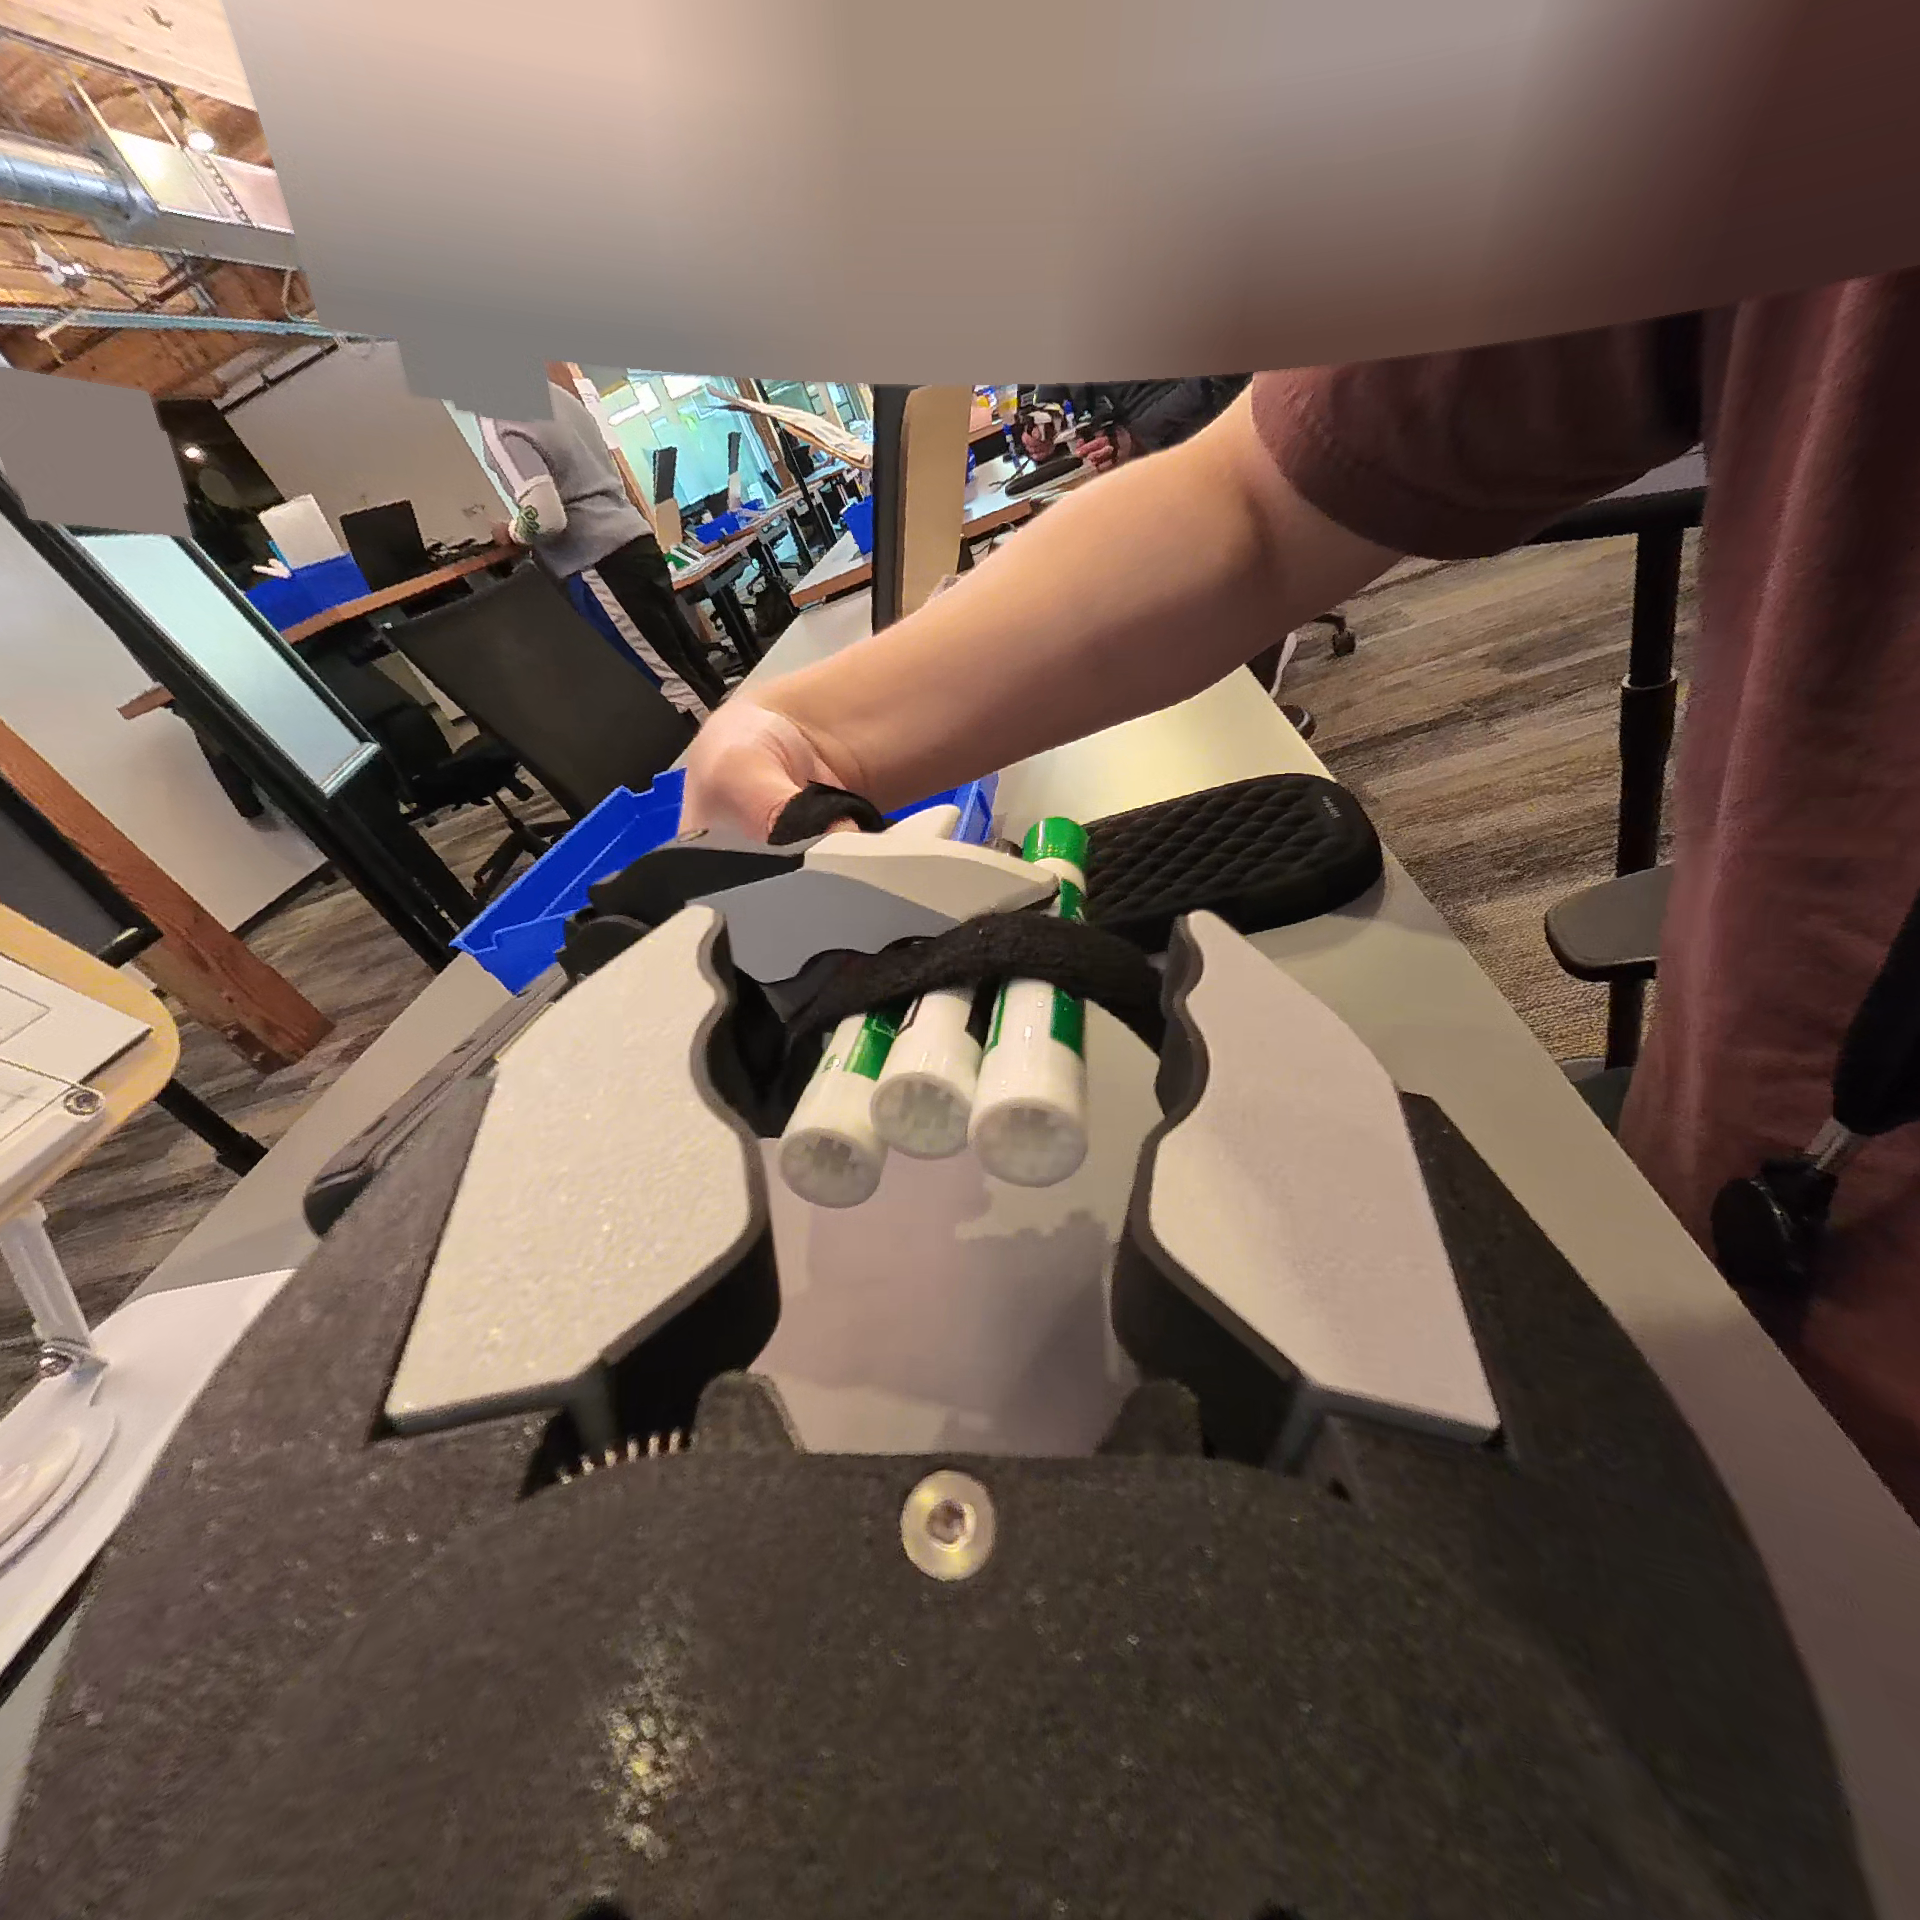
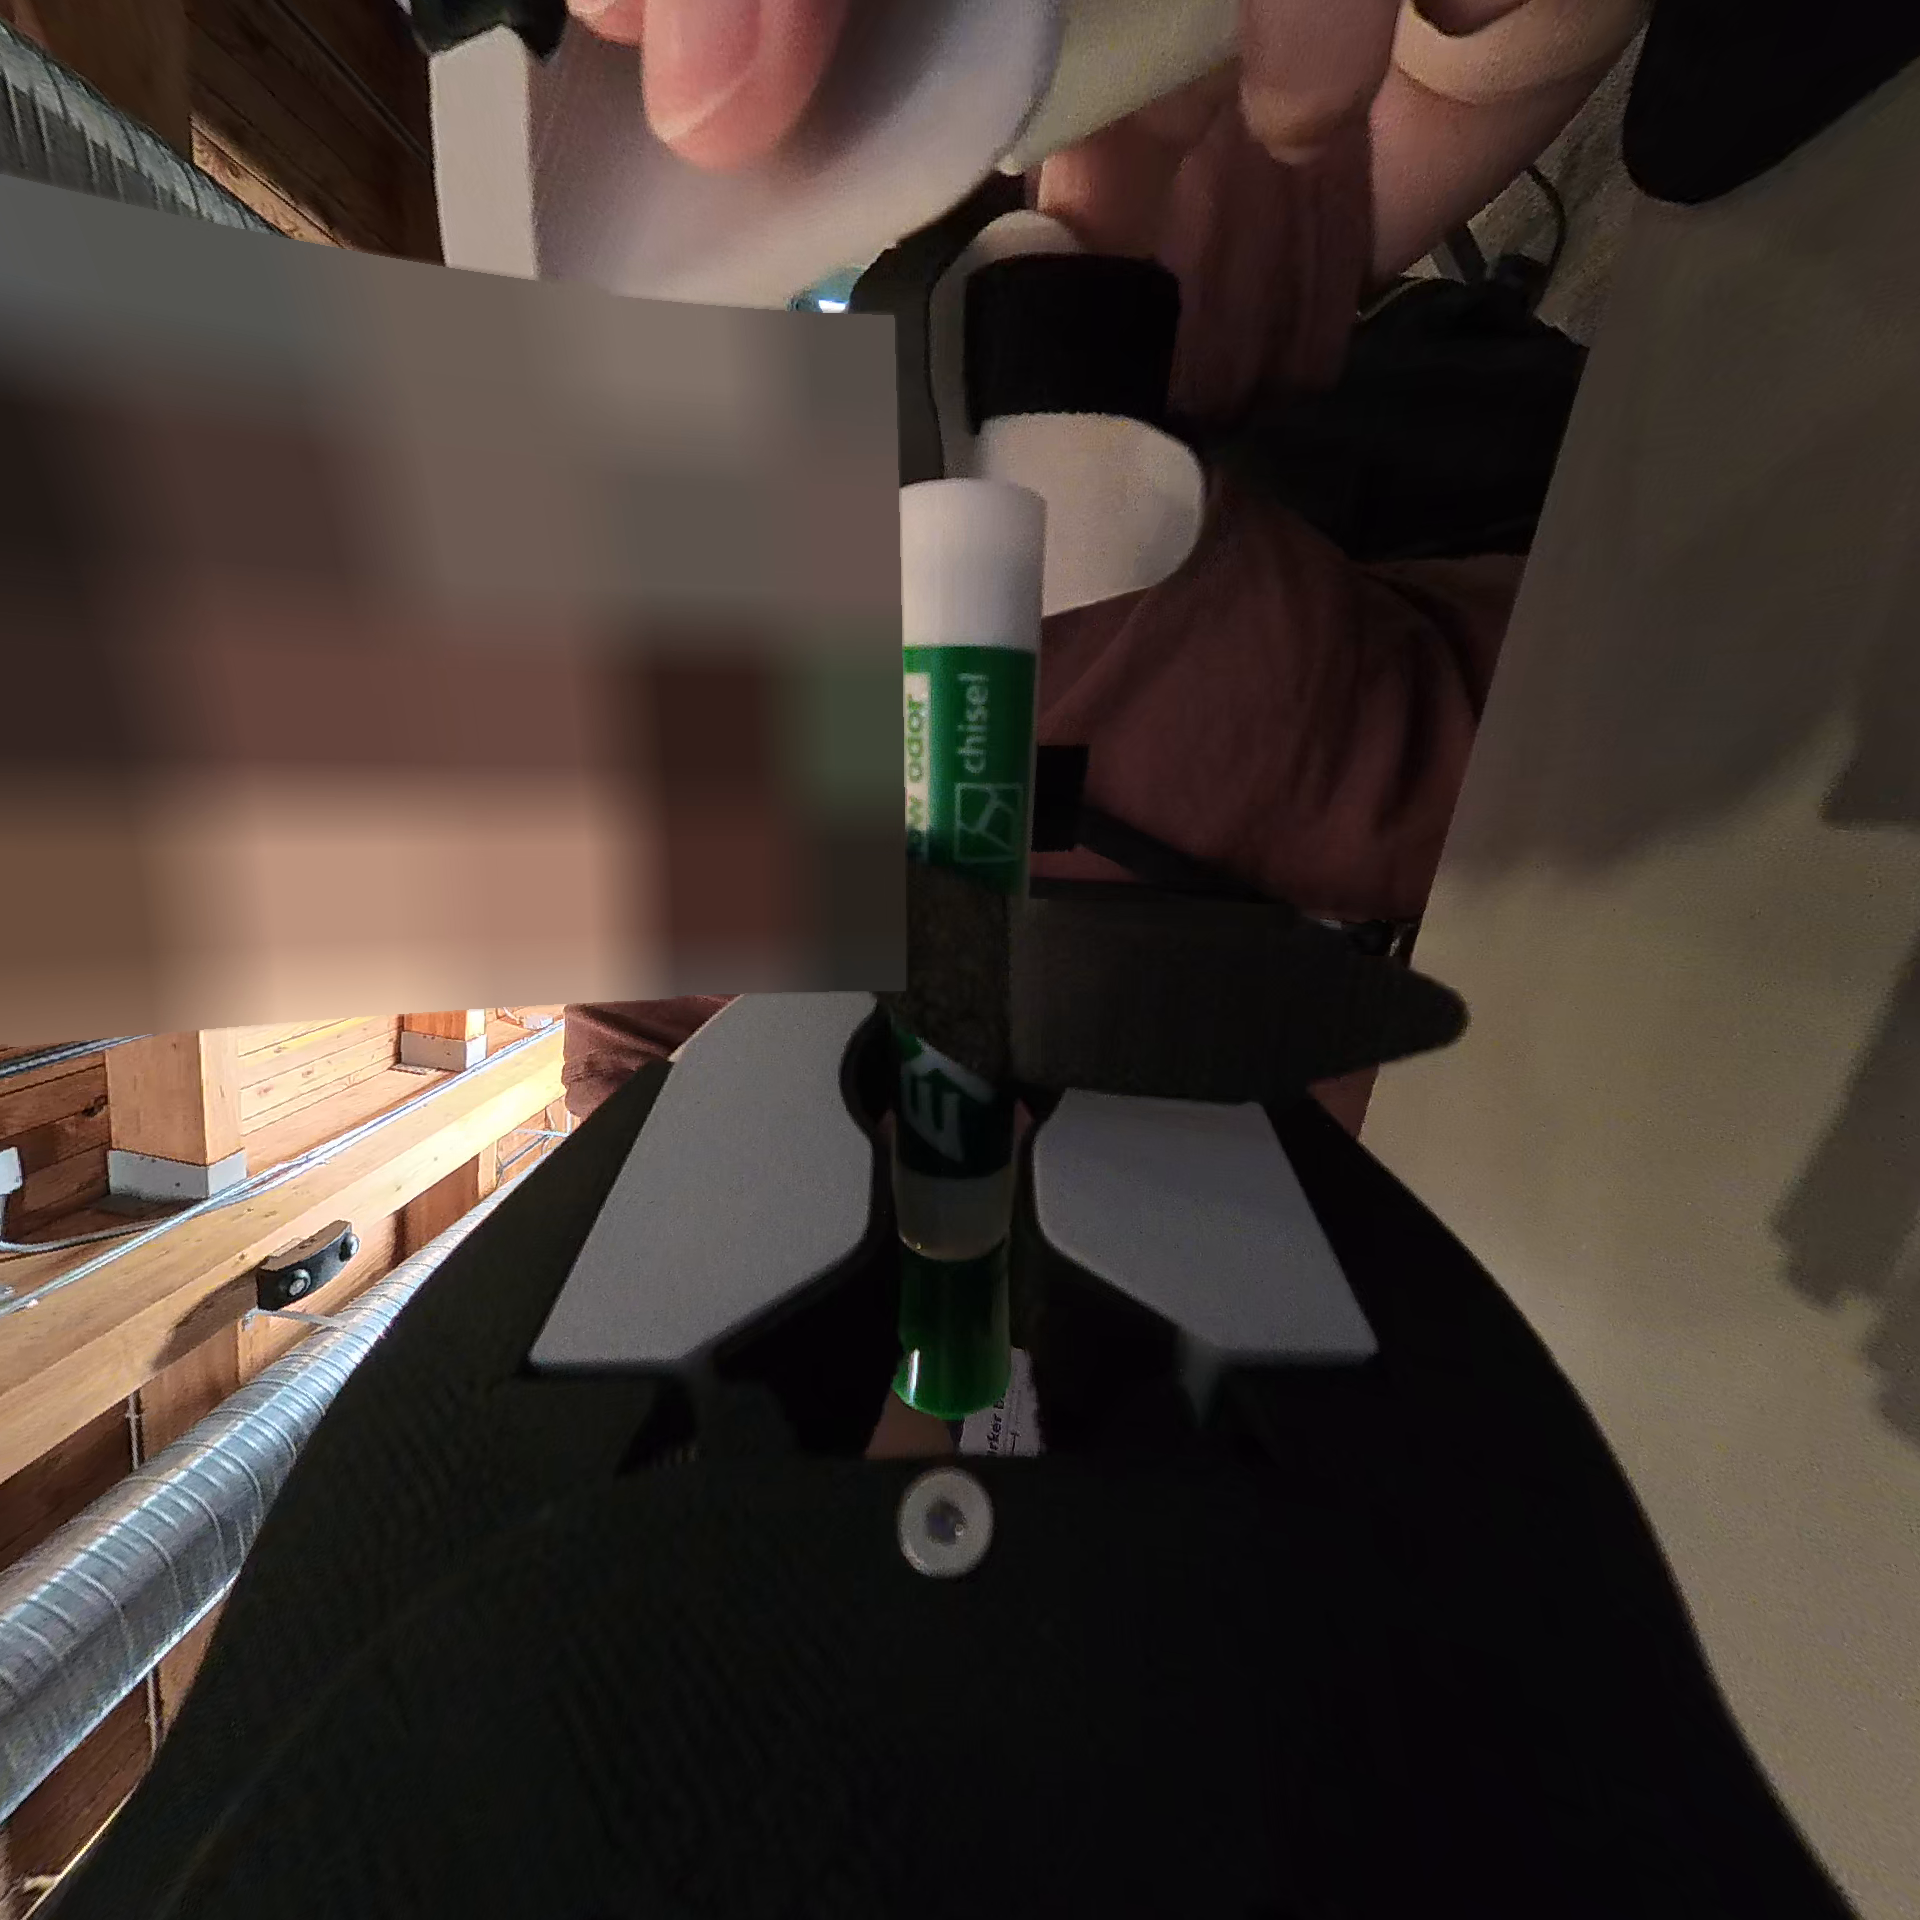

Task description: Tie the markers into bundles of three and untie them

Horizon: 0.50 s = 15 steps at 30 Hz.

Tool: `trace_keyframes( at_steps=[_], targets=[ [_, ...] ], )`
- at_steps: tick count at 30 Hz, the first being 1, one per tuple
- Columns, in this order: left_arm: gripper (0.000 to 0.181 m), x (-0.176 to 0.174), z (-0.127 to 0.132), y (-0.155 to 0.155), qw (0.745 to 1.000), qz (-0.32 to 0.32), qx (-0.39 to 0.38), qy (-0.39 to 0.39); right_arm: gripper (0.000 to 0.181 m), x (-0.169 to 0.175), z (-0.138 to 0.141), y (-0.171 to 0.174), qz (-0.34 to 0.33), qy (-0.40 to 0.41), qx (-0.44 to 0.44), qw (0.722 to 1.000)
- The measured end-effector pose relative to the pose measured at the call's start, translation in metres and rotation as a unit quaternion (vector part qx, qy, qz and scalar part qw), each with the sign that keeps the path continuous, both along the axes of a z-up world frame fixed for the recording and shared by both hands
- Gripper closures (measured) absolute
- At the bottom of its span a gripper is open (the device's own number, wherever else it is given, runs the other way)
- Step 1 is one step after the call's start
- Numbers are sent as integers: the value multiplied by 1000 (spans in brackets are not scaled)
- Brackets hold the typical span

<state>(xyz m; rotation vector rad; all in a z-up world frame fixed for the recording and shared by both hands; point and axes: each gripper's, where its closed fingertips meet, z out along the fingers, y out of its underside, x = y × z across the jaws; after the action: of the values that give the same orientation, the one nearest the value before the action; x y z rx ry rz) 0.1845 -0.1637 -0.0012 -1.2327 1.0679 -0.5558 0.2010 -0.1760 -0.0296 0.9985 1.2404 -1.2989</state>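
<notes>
Three green-and-white markers (image 1: 925, 1091) lie side by side between my left gripper's fingers, white ends towards the camera. A black elastic band (image 1: 997, 951) runs over them from one left fingertip to the other. My left gripper (image 1: 951, 966) is open, its fingers spread wide at either side of the bundle. My right gripper (image 1: 935, 883) comes in from the far side and is shut on the markers. In the right wrist view one green marker (image 2: 961, 1143) stands between my right gripper's (image 2: 956, 1081) fingers, with the band (image 2: 956, 956) across it. The other markers are hidden there.
A blue bin (image 1: 561, 894) and a black mesh pad (image 1: 1226, 842) sit on the grey table (image 1: 1403, 997) behind the bundle. The person's arm (image 1: 1039, 665) reaches over the table, their body at the right. Office chairs and desks stand farther back. The grippers are tip to tip, or close to it.
</notes>
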Motion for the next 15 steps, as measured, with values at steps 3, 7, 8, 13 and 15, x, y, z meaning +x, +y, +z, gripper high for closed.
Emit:
trace_keyframes(
  at_steps=[3,7,8,13,15],
  targets=[
    [103,-2,-1,-1,1000,-2,-2,8,162,0,0,-1,2,0,-1,1000],
    [102,-6,0,2,1000,0,2,-3,162,1,5,-1,3,5,-15,1000],
    [103,-4,0,1,1000,-7,0,-7,163,1,7,-1,3,8,-20,1000],
    [102,2,12,-2,998,-26,-9,-52,163,3,13,-3,7,12,-37,999],
    [100,4,10,0,998,-23,-5,-50,163,3,16,-6,11,17,-41,999]
  ],
)
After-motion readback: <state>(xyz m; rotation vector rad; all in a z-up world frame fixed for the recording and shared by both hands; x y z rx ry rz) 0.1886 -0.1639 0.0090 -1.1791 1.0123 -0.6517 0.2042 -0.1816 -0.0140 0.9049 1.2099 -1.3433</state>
